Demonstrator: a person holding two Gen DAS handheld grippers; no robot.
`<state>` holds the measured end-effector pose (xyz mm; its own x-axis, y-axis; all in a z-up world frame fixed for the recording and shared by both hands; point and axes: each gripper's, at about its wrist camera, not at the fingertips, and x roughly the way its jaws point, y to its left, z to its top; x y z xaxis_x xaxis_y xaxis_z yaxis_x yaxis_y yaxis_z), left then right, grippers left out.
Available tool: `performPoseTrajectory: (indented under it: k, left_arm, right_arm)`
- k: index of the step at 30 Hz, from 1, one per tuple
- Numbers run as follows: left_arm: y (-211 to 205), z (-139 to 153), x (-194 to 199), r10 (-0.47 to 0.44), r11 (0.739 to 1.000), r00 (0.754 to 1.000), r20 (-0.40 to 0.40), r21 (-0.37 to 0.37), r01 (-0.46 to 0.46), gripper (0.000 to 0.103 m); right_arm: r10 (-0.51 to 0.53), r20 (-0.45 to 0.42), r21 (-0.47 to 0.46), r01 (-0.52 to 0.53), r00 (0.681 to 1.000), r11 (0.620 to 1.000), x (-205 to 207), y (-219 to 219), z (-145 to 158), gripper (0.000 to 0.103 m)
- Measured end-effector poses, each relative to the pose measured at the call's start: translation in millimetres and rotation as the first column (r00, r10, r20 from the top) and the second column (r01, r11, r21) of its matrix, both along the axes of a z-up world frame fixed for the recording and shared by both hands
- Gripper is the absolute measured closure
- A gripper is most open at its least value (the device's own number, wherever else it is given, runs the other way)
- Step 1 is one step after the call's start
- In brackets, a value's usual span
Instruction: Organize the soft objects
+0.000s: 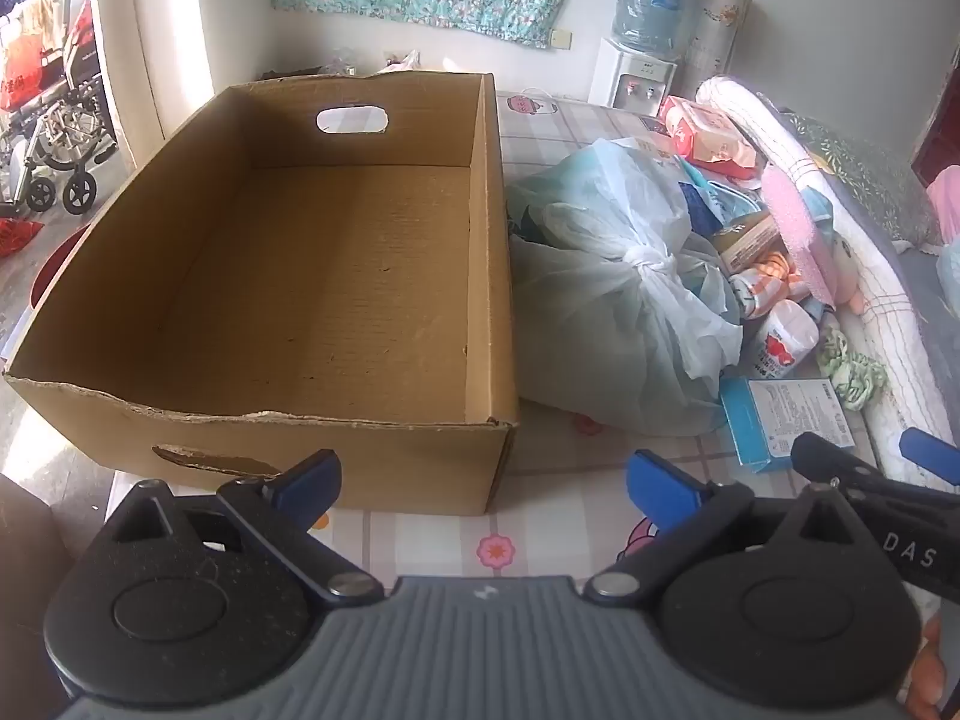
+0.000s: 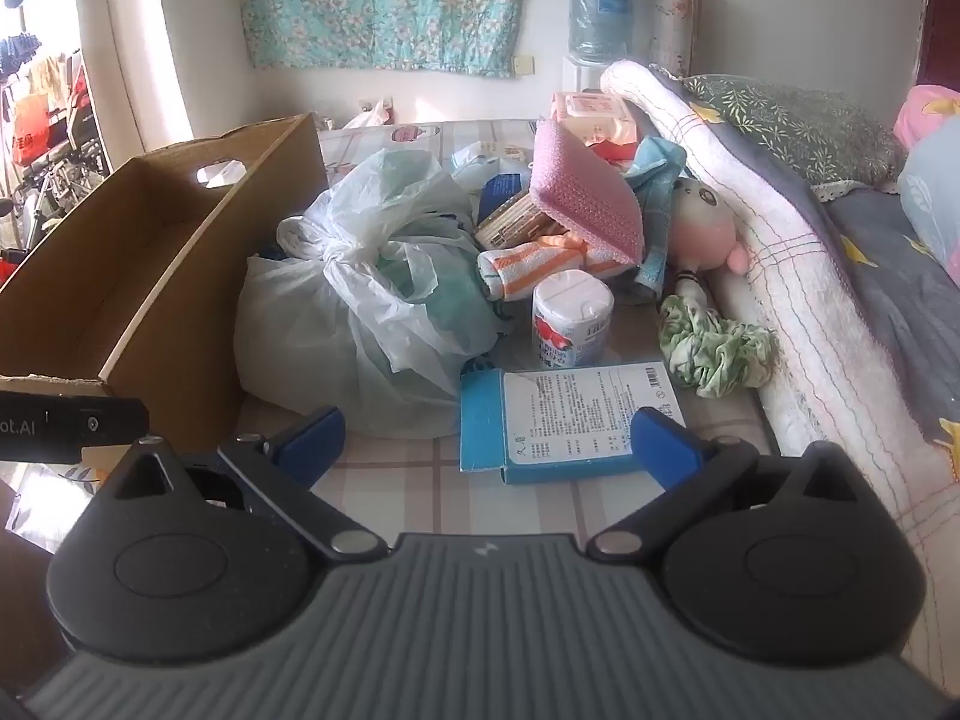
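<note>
— On the bed's left side, what is sitting there, and is anything lying in it?

— That is the cardboard box (image 1: pixel 312 276), and nothing is lying in it; its bare floor is showing from wall to wall. So I am judging the sorting as not yet begun.

— Where are the soft things waiting?

— They are all piling up on the bed (image 2: pixel 420 480) to the right of the box. The knotted plastic bag (image 2: pixel 360 300) is leaning against the box's right wall. Beyond it the striped orange towel (image 2: pixel 528 270), the pink sponge (image 2: pixel 582 198), the plush doll (image 2: pixel 702 228) and the green scrunchie (image 2: pixel 714 348) are crowding toward the rolled blanket (image 2: pixel 780 276) along the bed's right edge. The tissue roll (image 2: pixel 573 318) and a blue carton (image 2: pixel 570 420) are lying nearer the front edge.

— And what are the hands doing?

— The left gripper (image 1: pixel 483 480) is hovering before the box's near wall, released and carrying nothing. The right gripper (image 2: pixel 486 444) is hanging over the blue carton, likewise spread wide and empty. Everything is remaining to be moved.
</note>
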<state>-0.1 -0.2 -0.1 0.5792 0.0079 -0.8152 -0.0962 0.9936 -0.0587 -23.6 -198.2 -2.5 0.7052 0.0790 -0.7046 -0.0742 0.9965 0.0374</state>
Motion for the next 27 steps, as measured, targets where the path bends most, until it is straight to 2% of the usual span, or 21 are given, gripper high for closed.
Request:
performPoseTrajectory:
  k: [27]
  left_arm:
    - [-2.6, -1.9, -0.1, -0.019, 1.0, 1.0, -0.005, -0.012, 0.019, 0.001]
  right_arm:
    - [0.005, -0.026, -0.018, -0.006, 1.0, 1.0, 3.6, -0.1, 2.3, 0.001]
